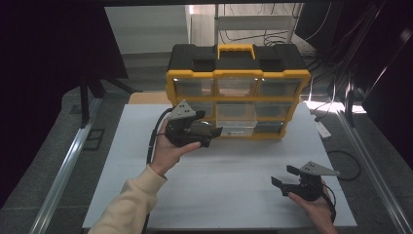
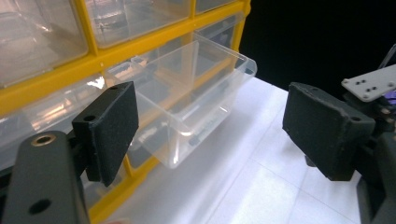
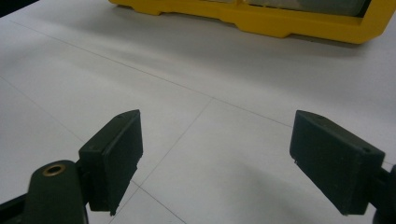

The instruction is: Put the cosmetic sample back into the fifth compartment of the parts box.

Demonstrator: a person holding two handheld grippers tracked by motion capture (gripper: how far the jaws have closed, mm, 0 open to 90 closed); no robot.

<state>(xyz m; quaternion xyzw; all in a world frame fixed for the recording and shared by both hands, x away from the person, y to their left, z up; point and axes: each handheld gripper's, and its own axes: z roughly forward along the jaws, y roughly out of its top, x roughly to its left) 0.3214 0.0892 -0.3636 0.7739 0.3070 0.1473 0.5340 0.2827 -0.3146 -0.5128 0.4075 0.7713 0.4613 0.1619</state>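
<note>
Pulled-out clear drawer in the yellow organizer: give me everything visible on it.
The clear drawer is a see-through plastic bin, rectangular, with a thin rim lip and rounded corners. It sits level in the middle of the organizer's bottom row, slid partway out over the white table, its back end inside the yellow frame. It looks empty. In the left gripper view, the left tongs stand open in front of it, neither pad touching it.

Left tongs (image 1: 214, 137) open beside pulled-out clear drawer (image 1: 236, 124) of yellow organizer (image 1: 237, 74); right tongs (image 1: 284, 176) open over white table (image 1: 224, 195).
</note>
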